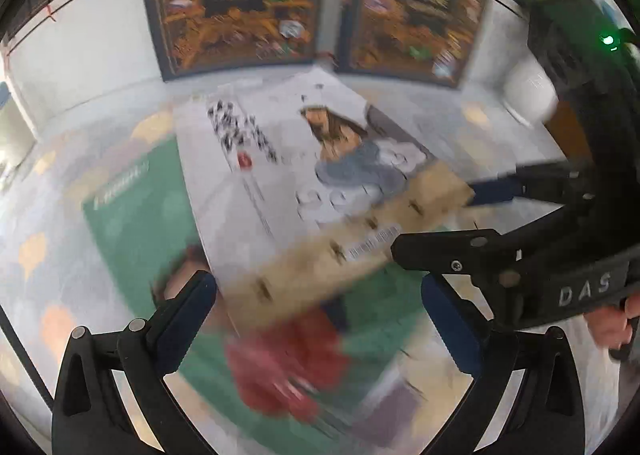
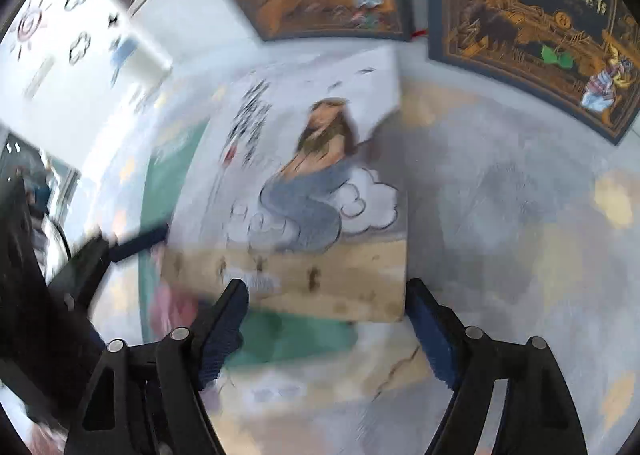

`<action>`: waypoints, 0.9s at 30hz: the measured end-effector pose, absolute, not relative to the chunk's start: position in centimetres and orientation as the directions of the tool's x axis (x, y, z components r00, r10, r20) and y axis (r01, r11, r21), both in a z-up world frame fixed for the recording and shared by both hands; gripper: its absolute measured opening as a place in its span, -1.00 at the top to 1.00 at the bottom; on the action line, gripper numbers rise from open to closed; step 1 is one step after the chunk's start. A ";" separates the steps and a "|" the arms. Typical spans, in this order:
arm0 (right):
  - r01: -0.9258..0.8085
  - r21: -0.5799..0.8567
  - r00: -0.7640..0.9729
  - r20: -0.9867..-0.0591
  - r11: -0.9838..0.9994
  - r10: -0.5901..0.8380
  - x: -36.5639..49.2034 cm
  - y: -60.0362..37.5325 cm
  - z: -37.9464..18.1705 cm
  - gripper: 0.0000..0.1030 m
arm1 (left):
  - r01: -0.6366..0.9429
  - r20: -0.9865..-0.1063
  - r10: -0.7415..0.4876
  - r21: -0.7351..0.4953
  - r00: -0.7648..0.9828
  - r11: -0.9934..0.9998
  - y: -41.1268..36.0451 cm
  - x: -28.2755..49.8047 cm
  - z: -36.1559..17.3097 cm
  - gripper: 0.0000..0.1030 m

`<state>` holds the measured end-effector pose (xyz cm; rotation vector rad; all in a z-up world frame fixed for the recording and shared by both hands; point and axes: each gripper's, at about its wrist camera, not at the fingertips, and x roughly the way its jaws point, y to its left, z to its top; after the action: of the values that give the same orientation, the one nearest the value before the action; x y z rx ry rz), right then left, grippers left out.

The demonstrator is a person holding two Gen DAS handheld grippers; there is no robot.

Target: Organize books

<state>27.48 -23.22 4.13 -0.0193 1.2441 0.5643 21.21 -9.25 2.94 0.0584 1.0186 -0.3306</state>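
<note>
So, both grippers are over the white book (image 1: 288, 159), the one with the mermaid cover, which lies flat and skewed on top of a green book (image 1: 132, 215). My right gripper (image 2: 326, 329) is nearer, I'd say: its jaws stand wide with nothing between them, straddling the tan strip along the white book's near edge, pads clear of it. My left gripper (image 1: 320, 319) is wide open and empty too, hanging over that same edge, with the book's long axis running away from it toward the two dark books (image 1: 236, 3) standing upright behind. All this sits on a pale tabletop (image 1: 480, 127) with faint yellow blotches. Everything's blurry, so finer detail is hard to call.
</note>
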 end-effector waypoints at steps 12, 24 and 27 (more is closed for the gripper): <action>-0.218 0.415 0.284 -0.839 0.883 0.464 26.2 -27.0 7.7 -0.47 | 0.209 -0.809 -0.252 -0.164 0.530 0.964 -5.1 23.1 4.4 -0.98; -0.271 0.314 0.236 -0.895 0.910 0.379 24.5 -21.2 3.8 -0.55 | 0.273 -0.854 -0.227 -0.105 0.469 0.956 -8.2 20.5 2.7 -0.97; -0.270 0.308 0.208 -0.906 0.912 0.368 21.3 -21.2 4.2 -0.54 | 0.279 -0.854 -0.273 -0.159 0.442 0.947 -7.6 17.0 3.4 -0.97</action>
<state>21.32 -21.19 4.21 0.0891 1.2866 0.4449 17.02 -7.65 3.37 0.0062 1.0590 -0.3427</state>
